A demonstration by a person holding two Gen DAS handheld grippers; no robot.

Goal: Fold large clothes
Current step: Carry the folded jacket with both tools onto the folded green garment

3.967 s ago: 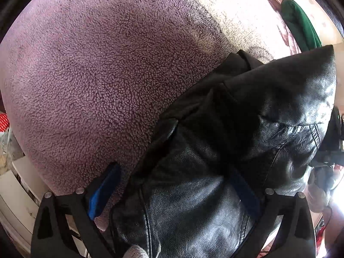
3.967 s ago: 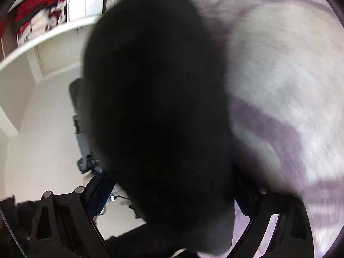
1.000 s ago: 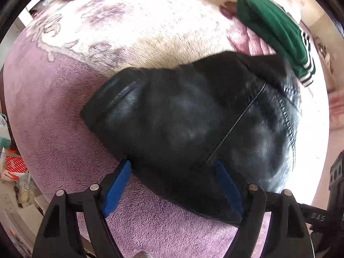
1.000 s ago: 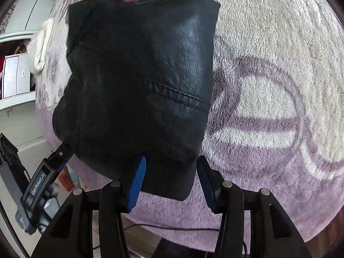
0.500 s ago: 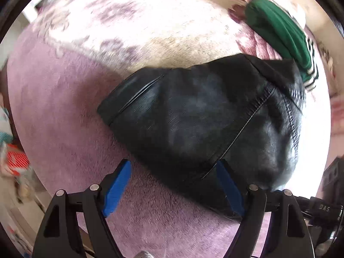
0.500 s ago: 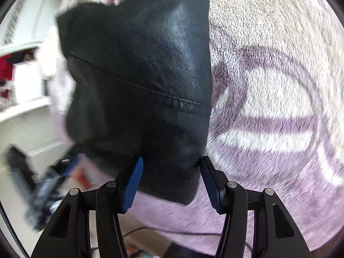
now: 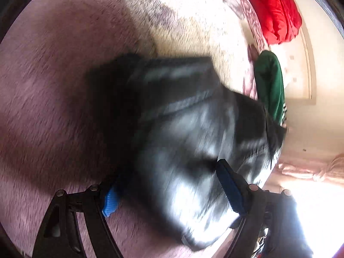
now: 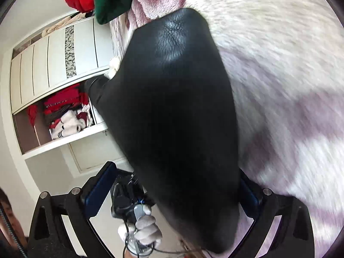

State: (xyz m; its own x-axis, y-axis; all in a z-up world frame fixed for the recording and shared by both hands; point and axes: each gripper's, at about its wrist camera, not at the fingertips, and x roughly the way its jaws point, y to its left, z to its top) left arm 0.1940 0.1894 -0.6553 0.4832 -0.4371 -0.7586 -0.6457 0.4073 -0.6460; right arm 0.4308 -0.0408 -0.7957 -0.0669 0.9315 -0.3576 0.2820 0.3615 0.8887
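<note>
jacket (image 7: 193,142): lies on the bed blanket (image 7: 53,107), between the fingers of my left gripper (image 7: 169,185).
my right gripper (image 8: 172,185): jaws opening; the jacket's near end lies between them, on the blanket.
green garment (image 7: 268,81): on the bed beyond the jacket, just beside its far end.
red bundle (image 7: 277,13): farther back, past the green garment.
wardrobe shelf (image 8: 64,137): left of the bed in my right view, clothes piled in it.
gloved hand (image 8: 144,228): left of the jacket's near end.
</note>
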